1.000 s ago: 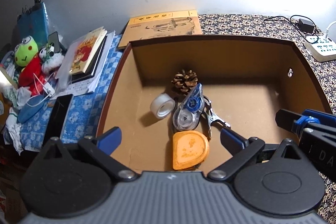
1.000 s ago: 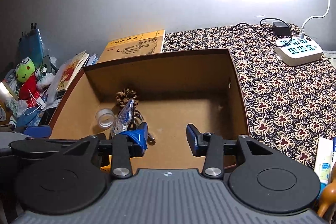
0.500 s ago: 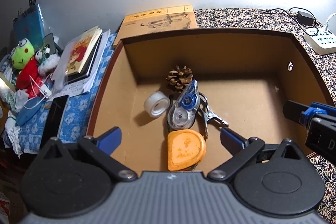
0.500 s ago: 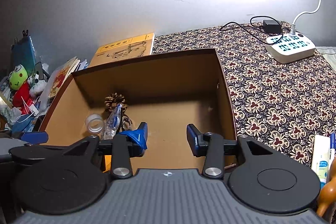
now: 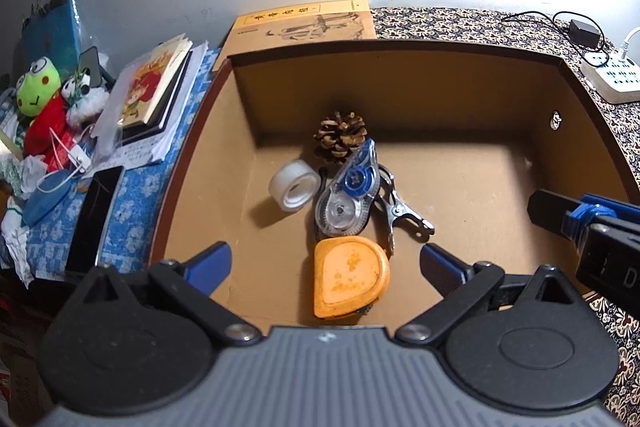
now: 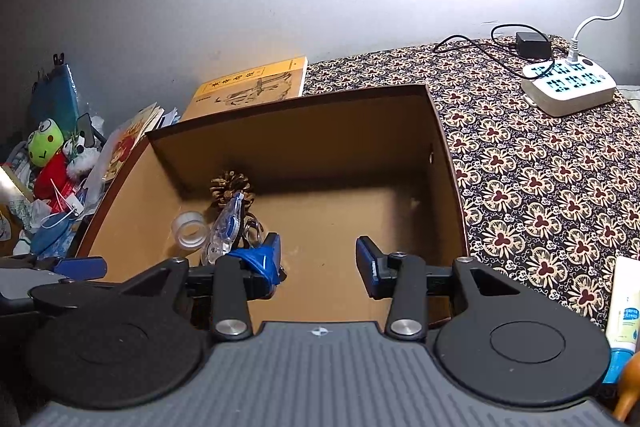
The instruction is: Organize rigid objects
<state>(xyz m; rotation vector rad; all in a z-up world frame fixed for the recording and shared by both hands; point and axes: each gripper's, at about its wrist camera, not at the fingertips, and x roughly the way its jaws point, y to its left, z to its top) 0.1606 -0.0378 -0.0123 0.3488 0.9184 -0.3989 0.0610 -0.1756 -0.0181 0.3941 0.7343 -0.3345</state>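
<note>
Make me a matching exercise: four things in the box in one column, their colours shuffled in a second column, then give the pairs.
Things:
1. tape measure
2. pine cone
3. tape roll
4. correction tape

Colours:
A. clear with a blue wheel
B. orange
C. translucent white
D. brown

Pairs: 1-B, 2-D, 3-C, 4-A

Ahead of me a grey wall [image 6: 160,7] glares with bright light at upper right. A flower-patterned cloth [image 6: 540,167] covers the table right; a blue cloth [image 5: 132,195] lies left.
</note>
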